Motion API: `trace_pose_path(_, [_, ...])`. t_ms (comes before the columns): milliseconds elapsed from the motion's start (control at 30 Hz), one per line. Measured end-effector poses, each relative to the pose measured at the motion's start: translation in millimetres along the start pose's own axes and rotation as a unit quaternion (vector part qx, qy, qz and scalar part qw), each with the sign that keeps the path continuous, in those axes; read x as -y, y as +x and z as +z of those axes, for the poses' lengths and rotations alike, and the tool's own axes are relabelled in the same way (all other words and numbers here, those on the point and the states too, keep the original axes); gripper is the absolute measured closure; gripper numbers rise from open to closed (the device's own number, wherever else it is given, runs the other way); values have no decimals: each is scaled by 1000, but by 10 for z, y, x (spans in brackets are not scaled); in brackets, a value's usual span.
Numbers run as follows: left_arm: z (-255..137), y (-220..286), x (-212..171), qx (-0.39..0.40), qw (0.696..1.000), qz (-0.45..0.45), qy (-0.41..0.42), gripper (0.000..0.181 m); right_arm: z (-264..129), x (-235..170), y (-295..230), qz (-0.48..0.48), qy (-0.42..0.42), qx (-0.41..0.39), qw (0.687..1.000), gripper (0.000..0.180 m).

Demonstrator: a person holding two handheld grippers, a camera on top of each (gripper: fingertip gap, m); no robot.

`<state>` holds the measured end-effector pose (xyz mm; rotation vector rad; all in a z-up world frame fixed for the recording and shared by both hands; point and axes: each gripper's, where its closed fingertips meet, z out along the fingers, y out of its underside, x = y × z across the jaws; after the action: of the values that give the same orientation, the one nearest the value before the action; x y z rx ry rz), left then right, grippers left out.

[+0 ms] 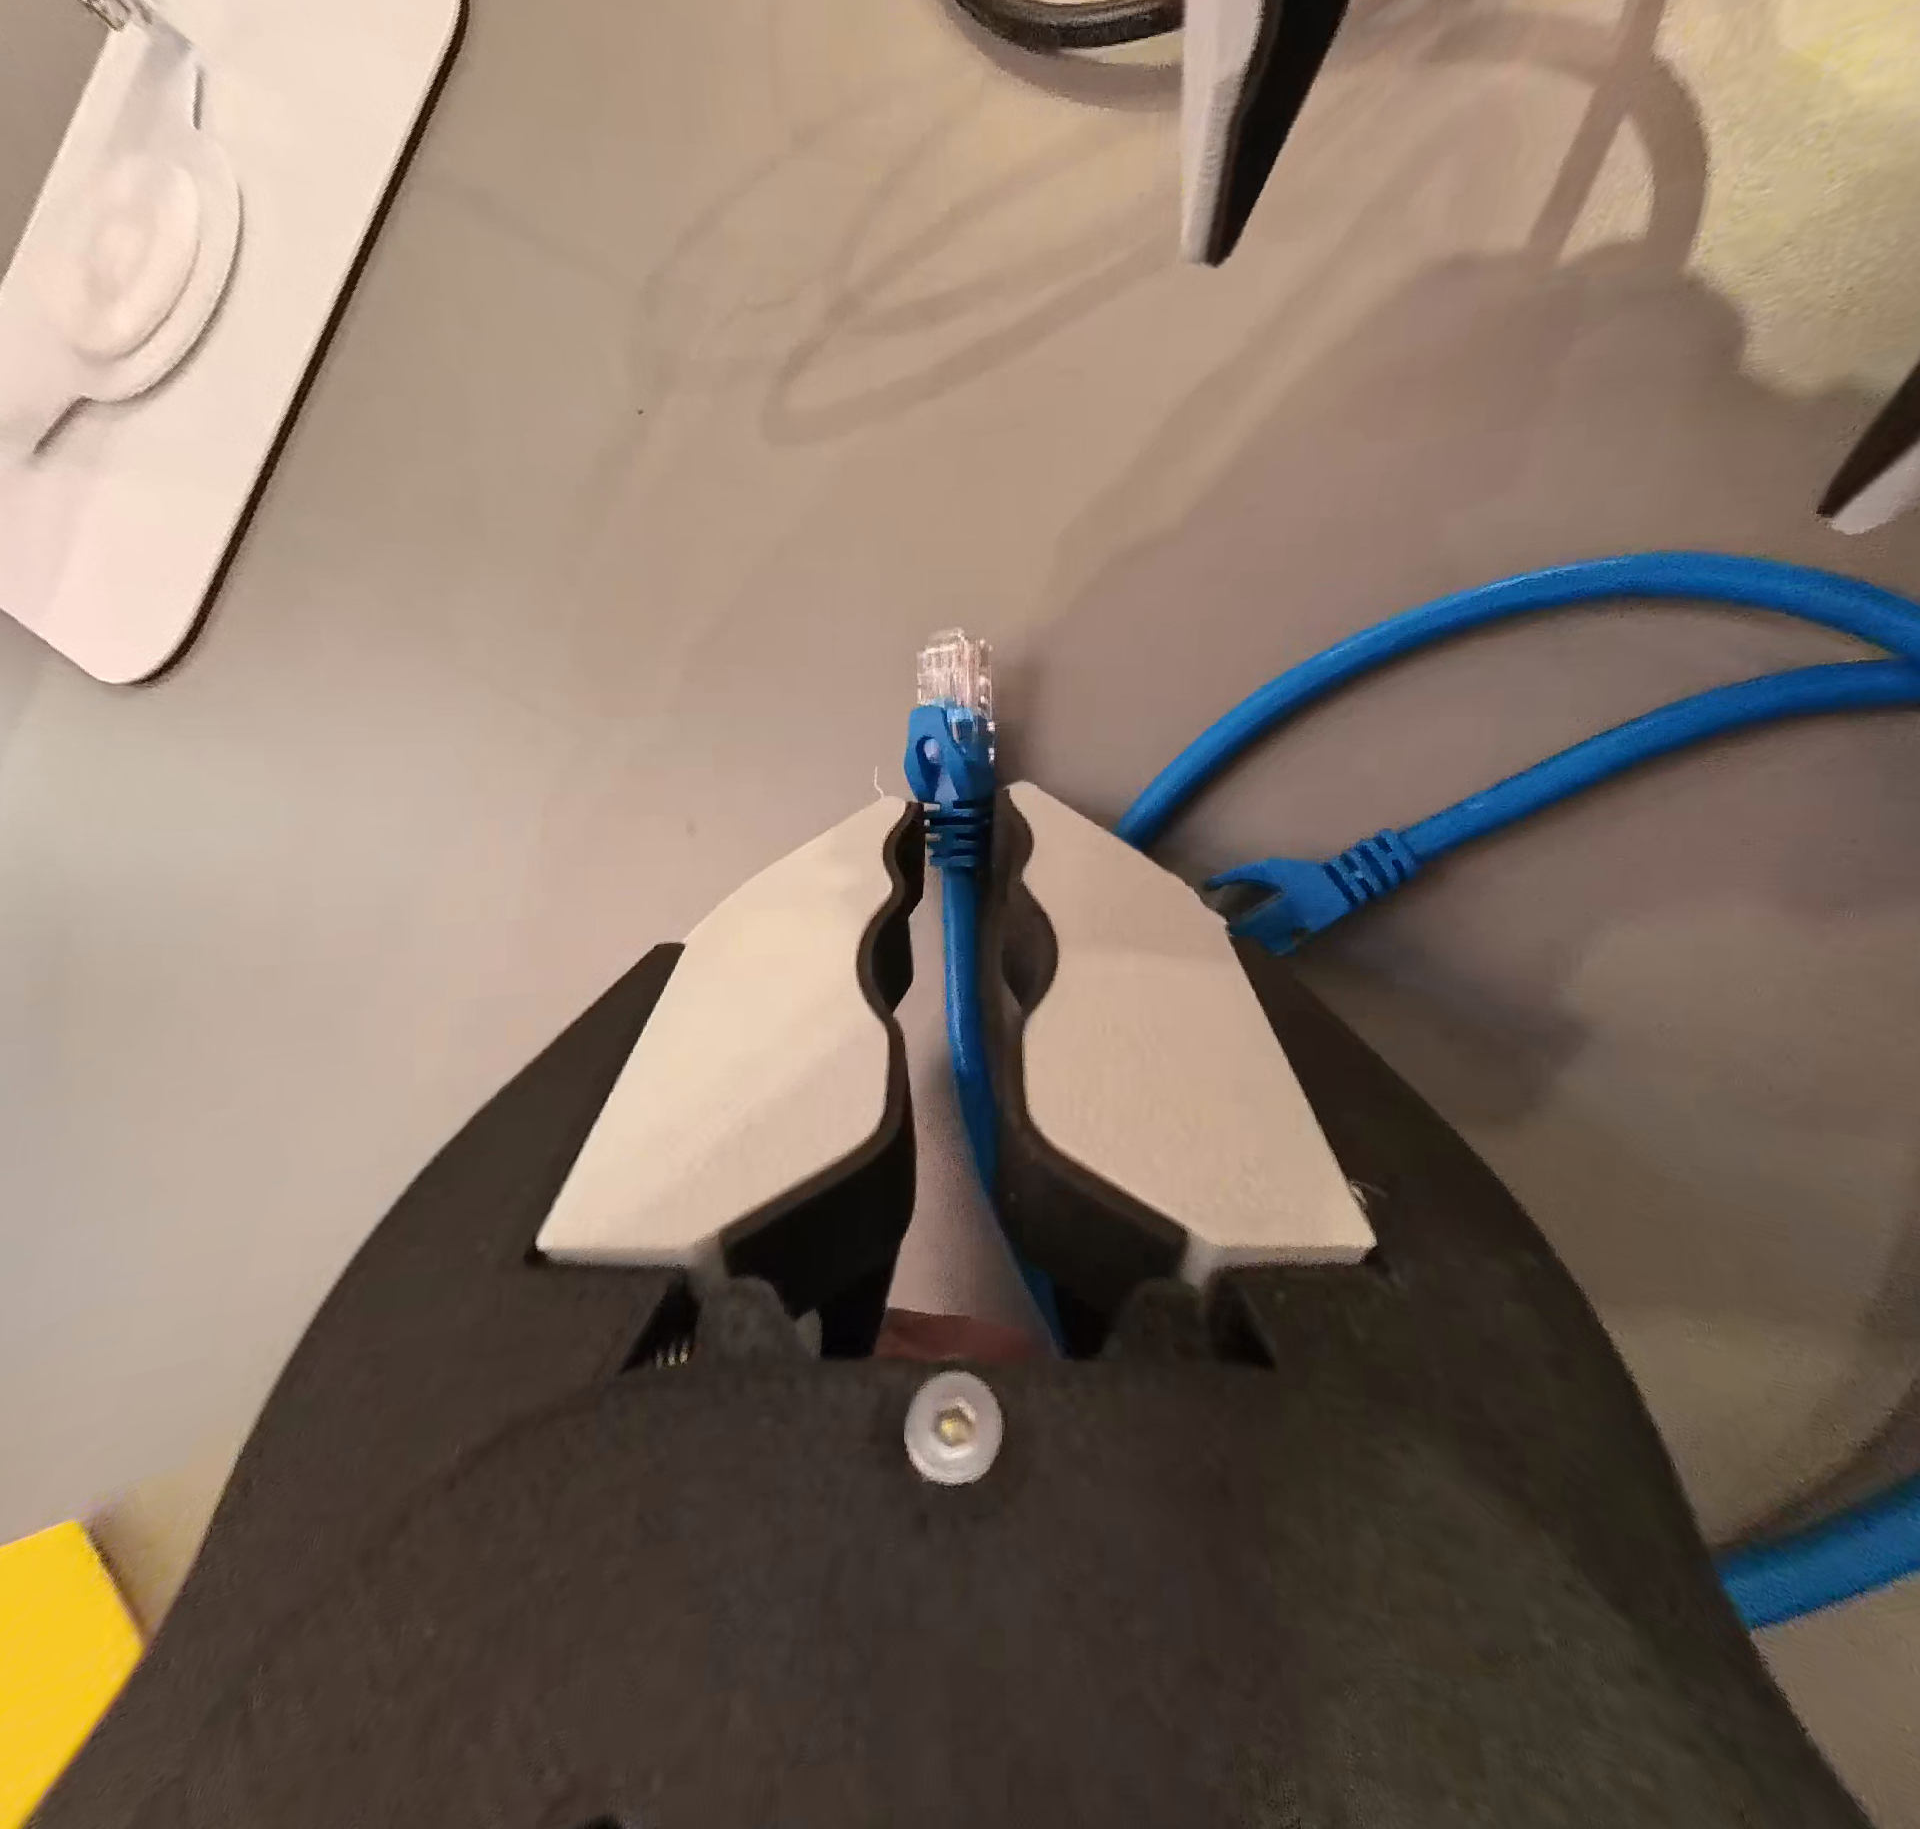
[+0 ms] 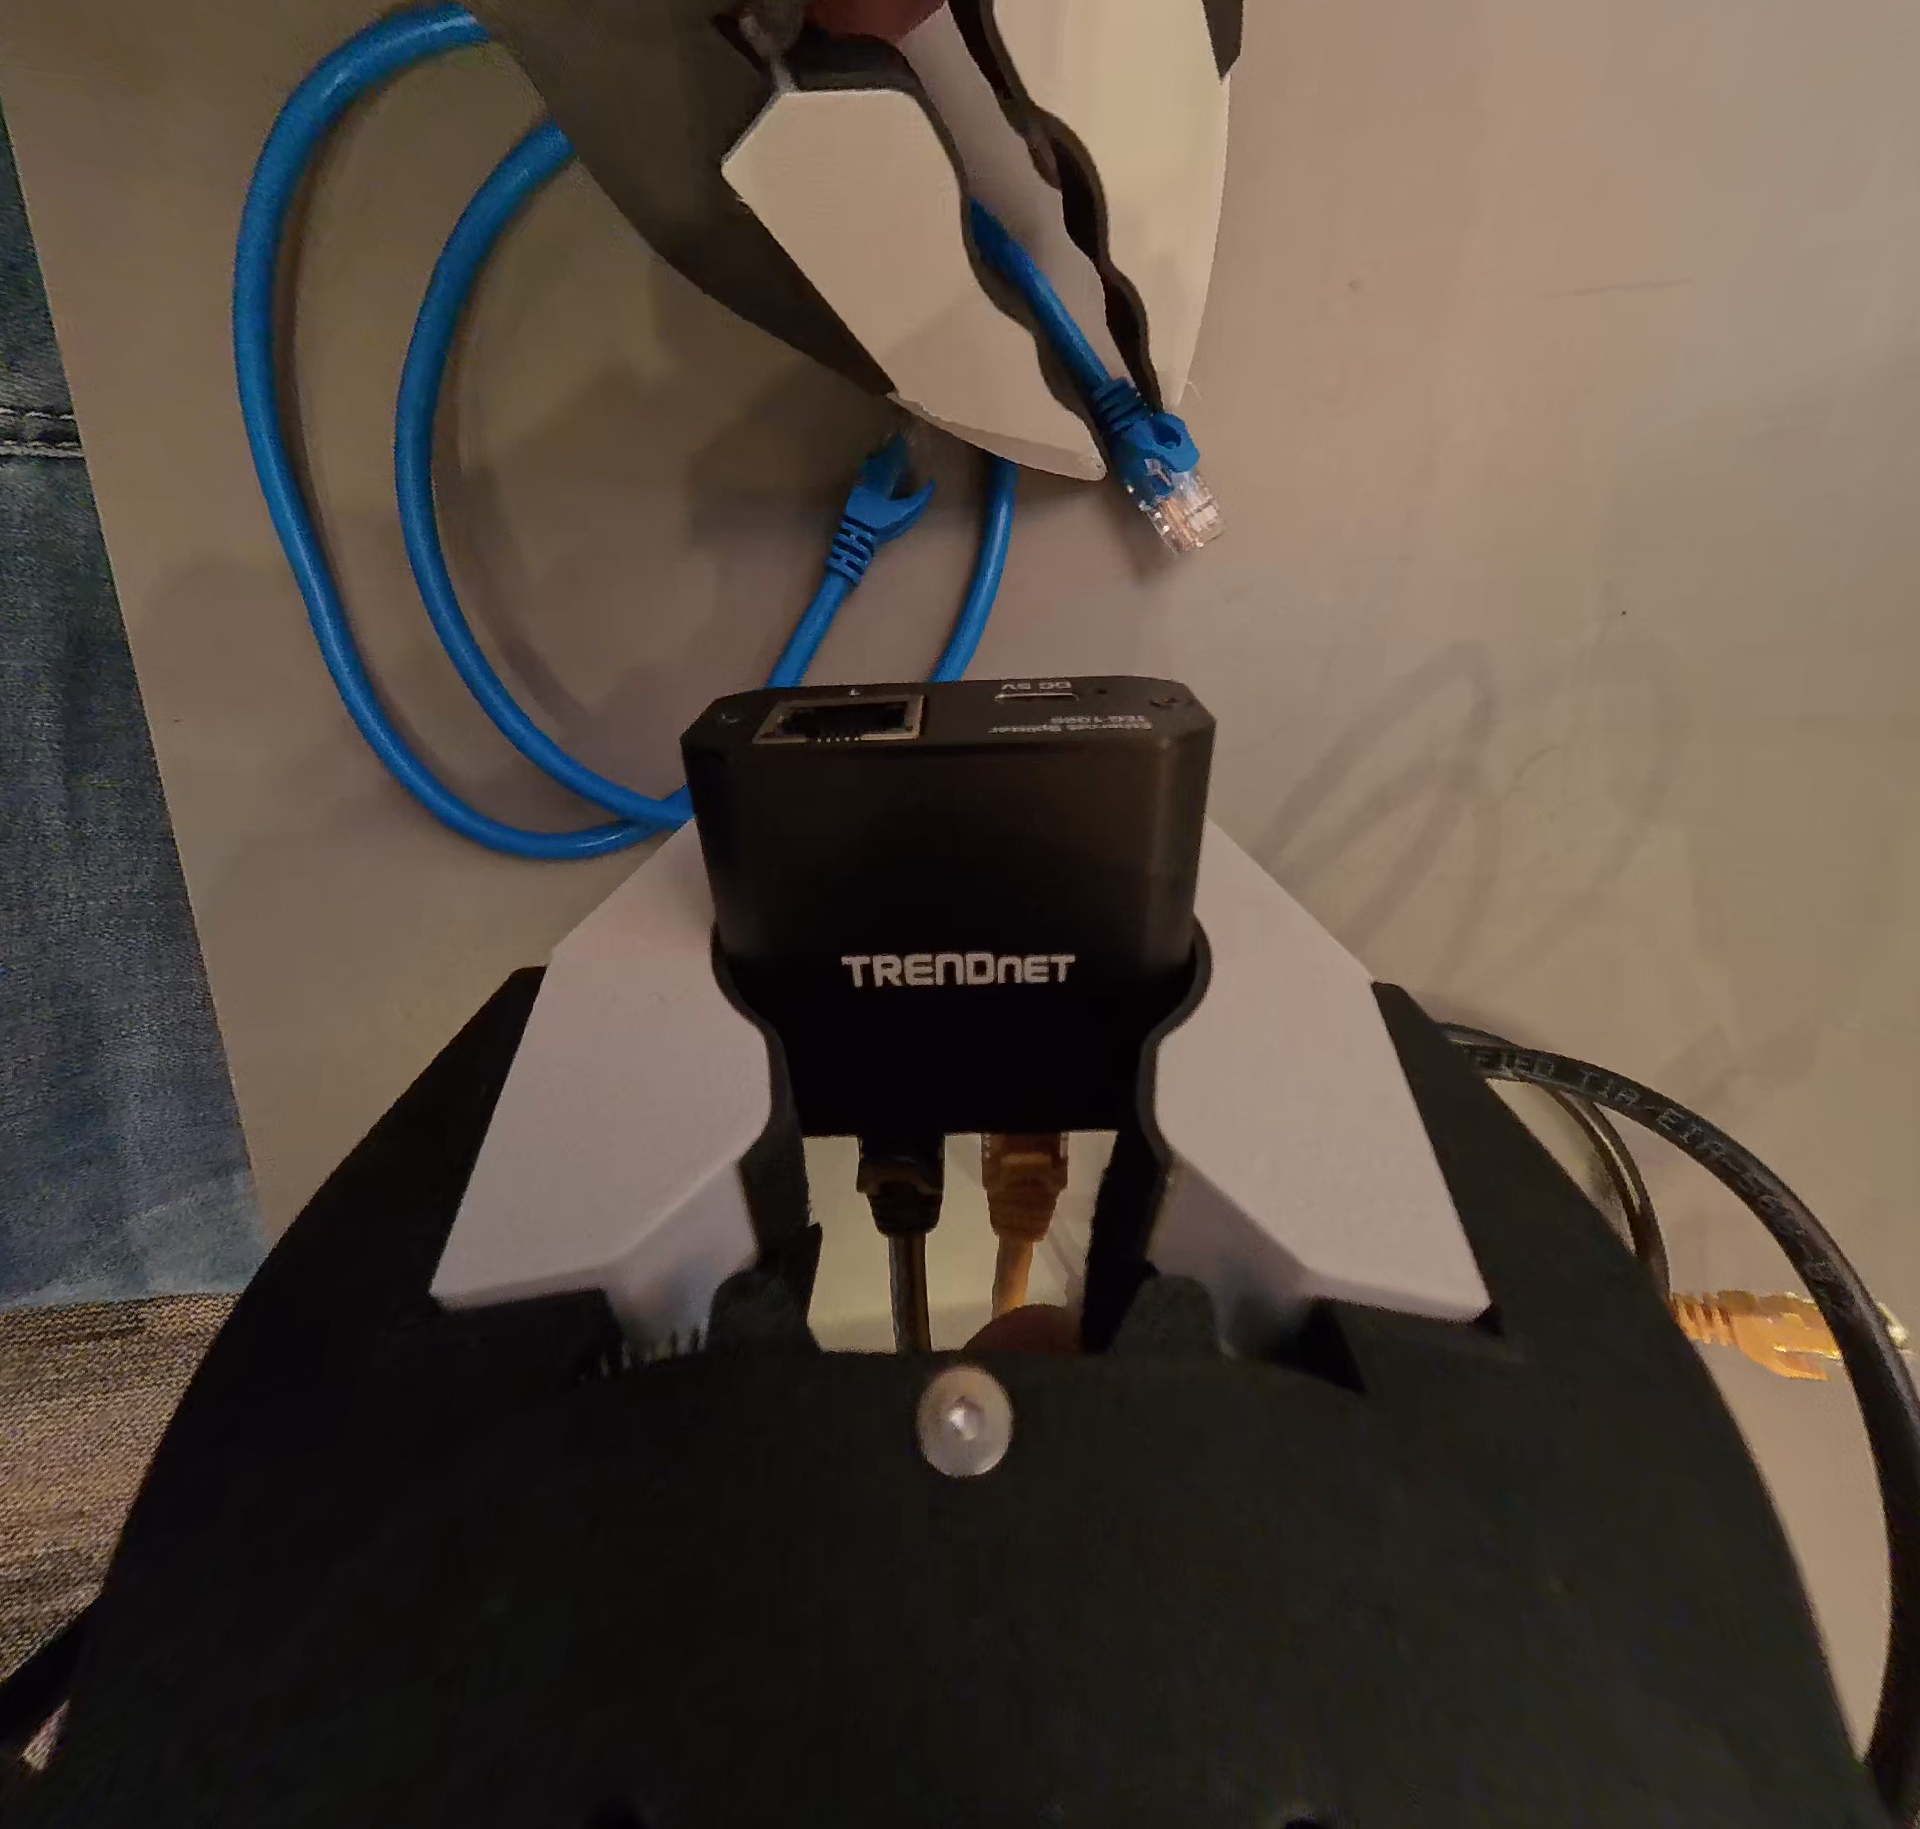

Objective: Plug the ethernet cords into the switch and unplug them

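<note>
Two grips: left fingers pinch the blue plug; right fingers clamp the switch. The plug sticks out past the left fingertips, tilted off the port. It could jam on the rim or pivot in the pinch.

Switch: matt black plastic. Cord: smooth blue rubbery jacket; plug, clear glossy plastic. Table: smooth, matt grey.

Switch: held between the right gripper fingers, its free port facing forward.
Two cords: plugged into the switch's near end, side by side (running back under the gripper).
Left gripper: ahead of the switch and above the table, clamping a cord plug that sticks out past its fingertips.
Cord loops: on the table, left of the switch.
Second plug: loose on the table beside the left gripper.
</note>
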<state>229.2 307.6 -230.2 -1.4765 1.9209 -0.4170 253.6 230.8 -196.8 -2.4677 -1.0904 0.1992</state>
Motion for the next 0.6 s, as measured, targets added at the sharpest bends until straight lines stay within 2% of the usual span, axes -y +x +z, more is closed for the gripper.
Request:
trace_pose_path(67, [3,-31,-4,5,1000,-4,2,168,-4,2,9,1,3,-2,1000,109])
trace_pose_path(167, [-59,-52,0,27,999,46,-4,169,-8,-18,29,3,3,-5,1000,109])
trace_pose_path(233, [-213,-63,140,31,998,55,13,169,-2,-34,50,6,2,-6,1000,109])
trace_pose_path(400, [-605,68,489,46,983,176,19,169,15,-27,124,5,-11,-9,1000,109])
trace_pose_path(567, [-706,130,621,71,971,228,11,169,43,-22,145,-6,-33,-16,999,109])
trace_pose_path(600, [-704,171,615,56,973,224,8,169,47,-29,146,-8,-38,-19,999,110])
